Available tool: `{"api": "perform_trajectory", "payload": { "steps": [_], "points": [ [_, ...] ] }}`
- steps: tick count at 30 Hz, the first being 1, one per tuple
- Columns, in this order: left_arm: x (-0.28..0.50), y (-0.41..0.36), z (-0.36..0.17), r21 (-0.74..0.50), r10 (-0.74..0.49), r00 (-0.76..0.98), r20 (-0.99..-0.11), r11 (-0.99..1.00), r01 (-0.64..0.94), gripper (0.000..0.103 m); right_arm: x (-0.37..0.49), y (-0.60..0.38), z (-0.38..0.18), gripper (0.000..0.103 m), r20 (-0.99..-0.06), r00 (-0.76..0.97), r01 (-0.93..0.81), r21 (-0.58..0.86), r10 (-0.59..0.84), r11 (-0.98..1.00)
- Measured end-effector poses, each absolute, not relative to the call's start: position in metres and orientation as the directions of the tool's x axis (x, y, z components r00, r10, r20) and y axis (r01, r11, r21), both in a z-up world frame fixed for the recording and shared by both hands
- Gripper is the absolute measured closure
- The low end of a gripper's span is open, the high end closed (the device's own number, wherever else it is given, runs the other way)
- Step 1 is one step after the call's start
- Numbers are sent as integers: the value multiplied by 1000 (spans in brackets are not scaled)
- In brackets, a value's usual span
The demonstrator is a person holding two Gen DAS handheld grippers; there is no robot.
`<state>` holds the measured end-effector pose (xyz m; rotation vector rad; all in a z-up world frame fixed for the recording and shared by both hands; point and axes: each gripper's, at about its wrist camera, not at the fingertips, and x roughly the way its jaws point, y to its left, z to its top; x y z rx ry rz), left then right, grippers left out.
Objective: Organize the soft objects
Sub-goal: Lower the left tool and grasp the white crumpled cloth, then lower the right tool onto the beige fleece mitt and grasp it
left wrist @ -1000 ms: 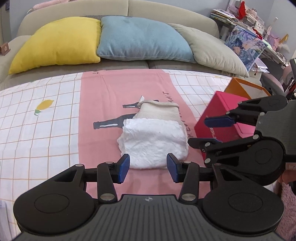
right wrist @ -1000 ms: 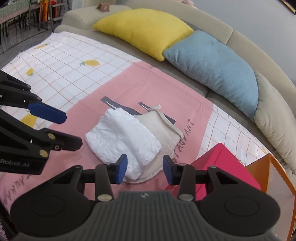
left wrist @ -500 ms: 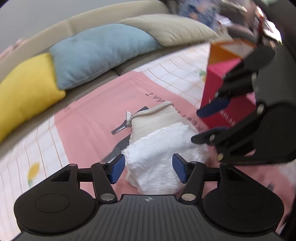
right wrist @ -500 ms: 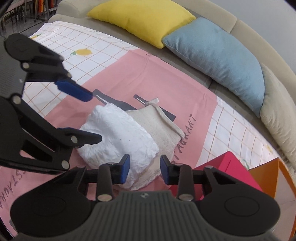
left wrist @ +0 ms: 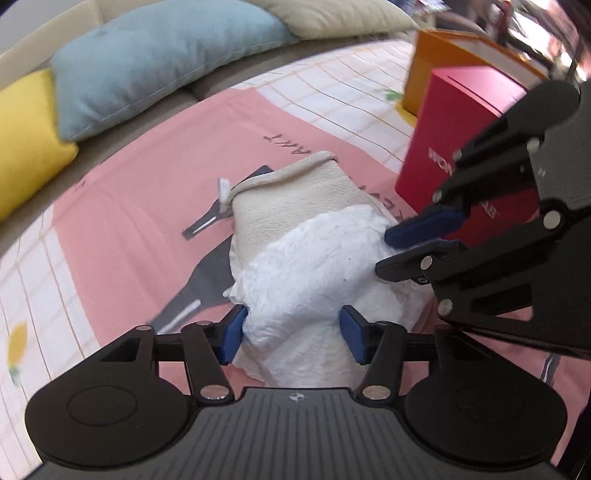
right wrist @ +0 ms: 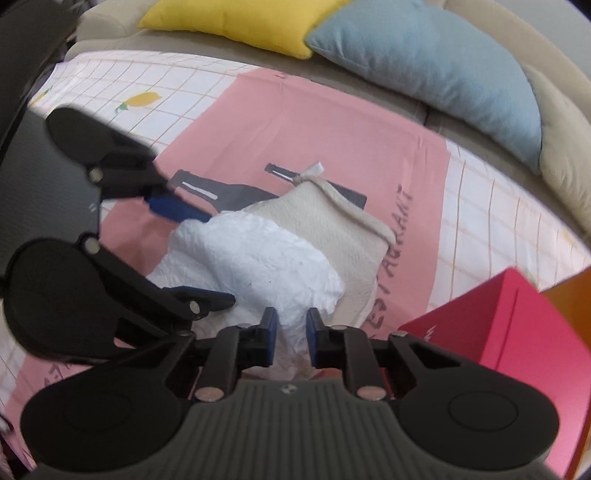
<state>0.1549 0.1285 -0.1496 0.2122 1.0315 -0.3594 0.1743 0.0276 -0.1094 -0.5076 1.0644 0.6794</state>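
The left gripper (left wrist: 293, 334) and right gripper (right wrist: 291, 334) are matte black, with ribbed bases, round side discs, silver screws and blue-padded fingers (left wrist: 232, 334)

You've got a pink-and-white checked cloth with dark bottle prints (left wrist: 155, 177) spread flat across the surface; lemon motifs sit in its white grid areas, one (right wrist: 142, 99) near the far left corner in the right wrist view. Behind it runs a beige sofa back (right wrist: 480, 22). Against that lean three cushions in a row: a yellow square cushion (right wrist: 236, 18), a light blue fabric cushion (right wrist: 436, 62) touching it, and a beige cushion (right wrist: 565, 177) beside the blue one. A red rectangular cardboard box (left wrist: 465, 129) stands upright on the cloth, with an orange box (left wrist: 454, 55) just behind it.
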Motion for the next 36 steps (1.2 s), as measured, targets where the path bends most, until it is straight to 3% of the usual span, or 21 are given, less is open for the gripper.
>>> {"api": "perform_trajectory", "payload": {
  "steps": [1,3,6,12,17,19,24,28,33,35,36],
  "points": [
    [153,128,-149,0,-185,469,-863,930,368,48,174,28,-110,89,-910,321,-721,-55,263,691],
    [147,126,-146,13,-154,498,-853,949,315,74,173,28,-111,88,-912,312,-726,-47,268,686],
    [136,123,-141,-2,-136,521,-843,968,250,85,171,28,-112,87,-907,311,-731,-37,285,682],
    [106,134,-126,-62,-77,577,-813,997,45,89,156,17,-99,82,-875,325,-726,13,359,688],
    [74,149,-111,-39,67,590,-805,985,-165,89,136,11,-90,59,-837,362,-729,19,410,684],
    [62,156,-109,-16,140,581,-802,967,-256,89,131,15,-93,37,-832,386,-723,-4,398,691],
    [50,173,-114,-25,208,550,-809,922,-385,89,134,26,-109,23,-839,395,-673,13,374,740],
    [52,172,-112,-29,199,557,-806,928,-373,89,140,33,-124,19,-844,412,-620,16,343,784],
    [58,169,-112,-46,183,563,-806,929,-368,88,148,34,-143,22,-883,360,-574,44,301,817],
    [58,166,-113,-54,174,567,-805,930,-363,88,145,35,-143,27,-878,371,-597,25,303,802],
    [58,164,-113,-56,170,568,-805,932,-358,88,143,35,-142,38,-874,369,-608,30,315,794]
  ]
}}
